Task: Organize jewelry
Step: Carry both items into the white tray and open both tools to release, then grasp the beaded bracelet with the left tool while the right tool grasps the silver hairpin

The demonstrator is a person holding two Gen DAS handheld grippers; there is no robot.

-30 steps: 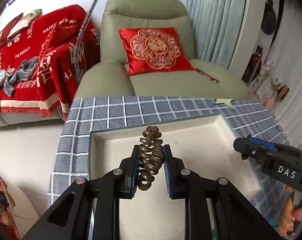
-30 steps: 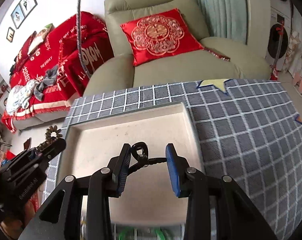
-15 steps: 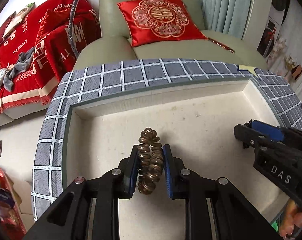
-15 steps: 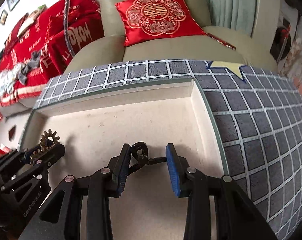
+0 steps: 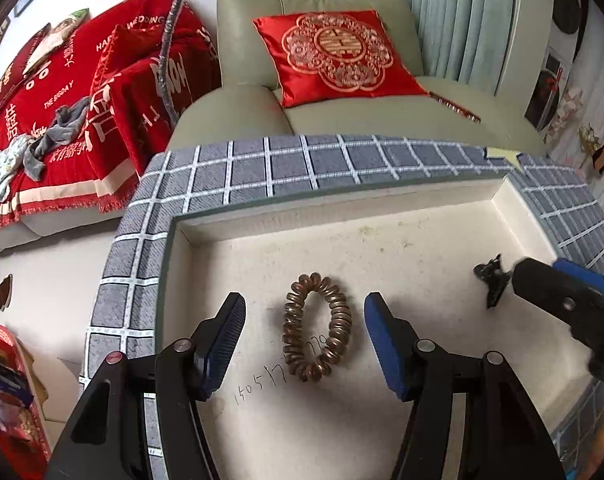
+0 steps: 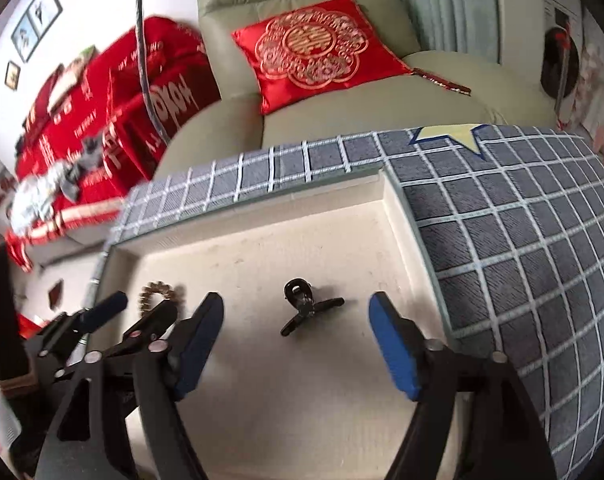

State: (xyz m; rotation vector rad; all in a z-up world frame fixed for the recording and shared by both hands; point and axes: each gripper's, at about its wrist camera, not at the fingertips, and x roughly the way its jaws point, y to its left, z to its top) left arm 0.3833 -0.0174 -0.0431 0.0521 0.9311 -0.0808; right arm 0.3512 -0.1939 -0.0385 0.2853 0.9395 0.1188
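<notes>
A pale green armchair (image 5: 341, 92) stands behind the bench (image 5: 286, 164), which is covered in a grey cloth with a white grid and a yellow star (image 6: 453, 136) at its far edge. A red cushion (image 5: 337, 52) with a round gold emblem leans against the chair's back. To the left, a sofa under a red lettered throw (image 5: 62, 92) carries a crumpled grey garment (image 5: 58, 128), and framed pictures (image 6: 38, 28) hang above it.
</notes>
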